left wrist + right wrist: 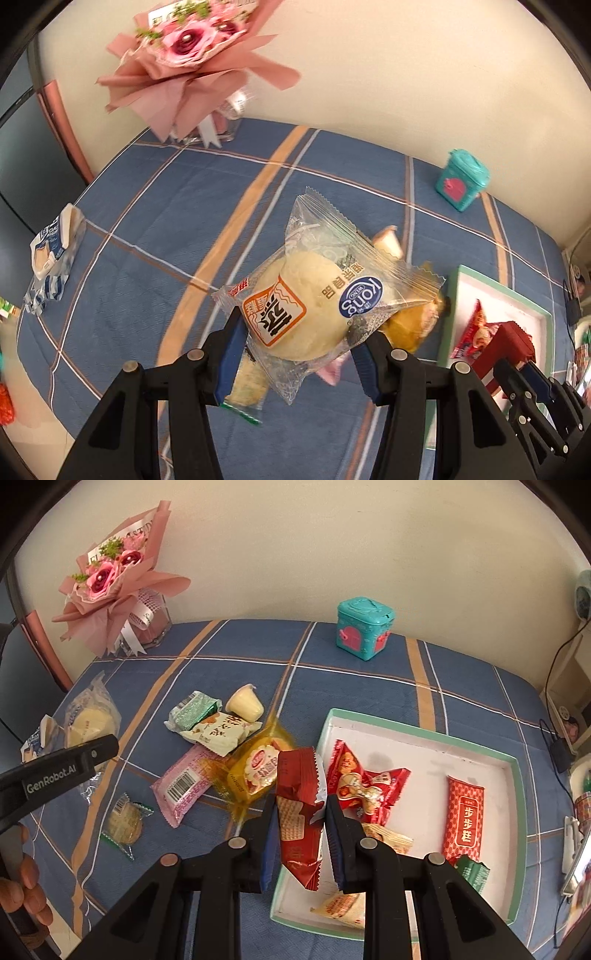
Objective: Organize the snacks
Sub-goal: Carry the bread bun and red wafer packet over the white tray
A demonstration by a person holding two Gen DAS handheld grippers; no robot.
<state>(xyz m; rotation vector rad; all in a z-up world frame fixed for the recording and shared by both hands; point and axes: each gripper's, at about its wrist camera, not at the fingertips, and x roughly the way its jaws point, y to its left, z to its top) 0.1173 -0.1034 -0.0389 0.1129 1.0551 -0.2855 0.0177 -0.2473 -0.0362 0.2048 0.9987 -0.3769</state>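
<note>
My left gripper (301, 326) is shut on a clear-wrapped pale bun (314, 295) and holds it above the blue plaid tablecloth. My right gripper (300, 812) is shut on a dark red cracker packet (299, 812) at the left rim of the white tray with the green edge (517, 775). It also shows at the right in the left wrist view (517, 354). The tray holds a red candy bag (364, 782), a long red bar (463, 818) and other small packets. Loose snacks lie left of the tray: a yellow packet (255, 771), a pink packet (183, 788), a pudding cup (244, 703).
A pink bouquet (110, 583) stands at the back left and a teal toy box (364, 627) at the back. A blue-white packet (51, 254) lies at the far left. A round cookie (123, 821) lies near the front left. Cables hang at the table's right edge.
</note>
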